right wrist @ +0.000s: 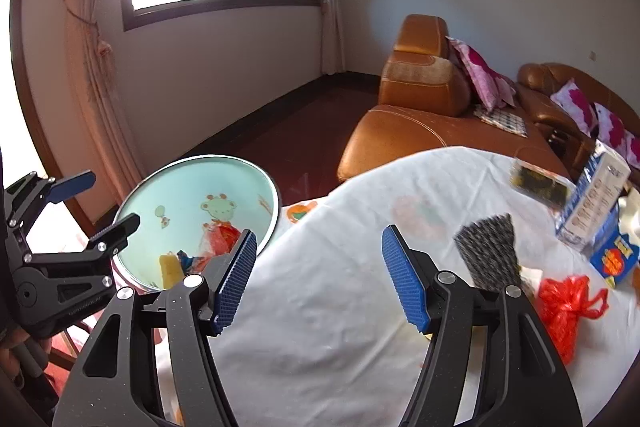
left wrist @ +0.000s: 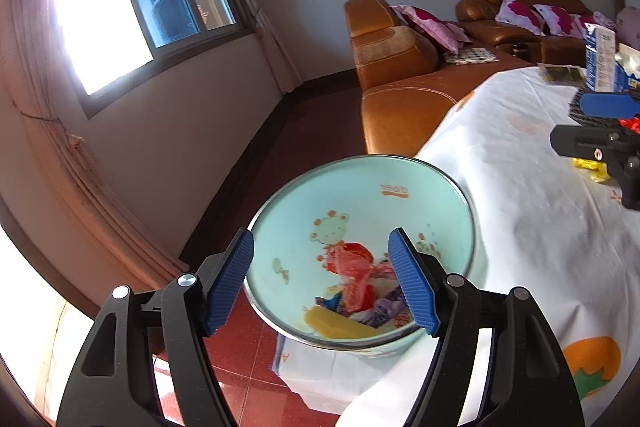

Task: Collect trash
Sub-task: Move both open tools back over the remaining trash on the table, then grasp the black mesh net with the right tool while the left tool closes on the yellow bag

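A pale blue bin (left wrist: 304, 199) with cartoon print stands at the table's left edge and holds crumpled wrappers (left wrist: 360, 283) in red, yellow and purple. My left gripper (left wrist: 320, 279) is open and empty right above the bin's mouth. In the right wrist view the bin (right wrist: 188, 195) is at the left with my left gripper (right wrist: 100, 201) beside it. My right gripper (right wrist: 318, 275) is open and empty above the white tablecloth (right wrist: 320, 299). A red plastic bag (right wrist: 564, 307) lies on the table to its right. A yellow wrapper (left wrist: 592, 167) lies under the right gripper (left wrist: 600, 131) in the left wrist view.
A dark knitted piece (right wrist: 492, 251), a blue and white carton (right wrist: 596, 203) and a dark flat packet (right wrist: 540, 183) lie on the table's right side. An orange leather sofa (right wrist: 412, 131) with pink pillows stands behind the table. The floor (left wrist: 248, 383) is red tile.
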`<state>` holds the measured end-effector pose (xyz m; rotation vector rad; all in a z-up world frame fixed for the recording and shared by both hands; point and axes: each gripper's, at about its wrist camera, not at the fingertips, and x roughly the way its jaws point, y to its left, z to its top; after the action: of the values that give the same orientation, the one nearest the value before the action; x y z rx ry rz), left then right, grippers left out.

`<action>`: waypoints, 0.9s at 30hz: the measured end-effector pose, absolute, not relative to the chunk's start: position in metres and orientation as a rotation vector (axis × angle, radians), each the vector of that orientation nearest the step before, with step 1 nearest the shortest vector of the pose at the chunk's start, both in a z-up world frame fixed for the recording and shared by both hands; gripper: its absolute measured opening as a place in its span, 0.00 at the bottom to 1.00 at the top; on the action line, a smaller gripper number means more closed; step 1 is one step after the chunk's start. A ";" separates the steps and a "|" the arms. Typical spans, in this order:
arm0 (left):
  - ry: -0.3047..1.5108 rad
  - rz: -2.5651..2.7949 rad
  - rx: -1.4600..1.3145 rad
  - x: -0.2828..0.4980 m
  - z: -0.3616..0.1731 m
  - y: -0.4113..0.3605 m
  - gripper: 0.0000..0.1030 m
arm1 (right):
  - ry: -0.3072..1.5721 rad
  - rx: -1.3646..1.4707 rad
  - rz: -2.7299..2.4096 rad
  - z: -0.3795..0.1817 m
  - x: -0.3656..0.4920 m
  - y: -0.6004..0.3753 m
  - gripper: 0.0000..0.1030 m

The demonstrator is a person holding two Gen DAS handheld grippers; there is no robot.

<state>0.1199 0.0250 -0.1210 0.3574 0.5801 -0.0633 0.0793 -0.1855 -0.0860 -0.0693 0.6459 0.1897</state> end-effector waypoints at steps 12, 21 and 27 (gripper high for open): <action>0.578 -0.155 0.388 0.103 -0.126 -0.013 0.67 | 0.646 0.036 -0.004 -0.084 0.033 -0.271 0.63; 0.551 -0.210 0.402 0.100 -0.119 -0.040 0.72 | 0.702 0.103 -0.103 -0.101 0.028 -0.310 0.63; 0.544 -0.230 0.401 0.104 -0.113 -0.049 0.73 | 0.776 0.102 -0.084 -0.114 0.043 -0.311 0.61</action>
<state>0.1042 -0.0488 -0.1126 0.4006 0.5445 -0.2297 0.0430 -0.3112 -0.1136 0.1022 0.7757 -0.0841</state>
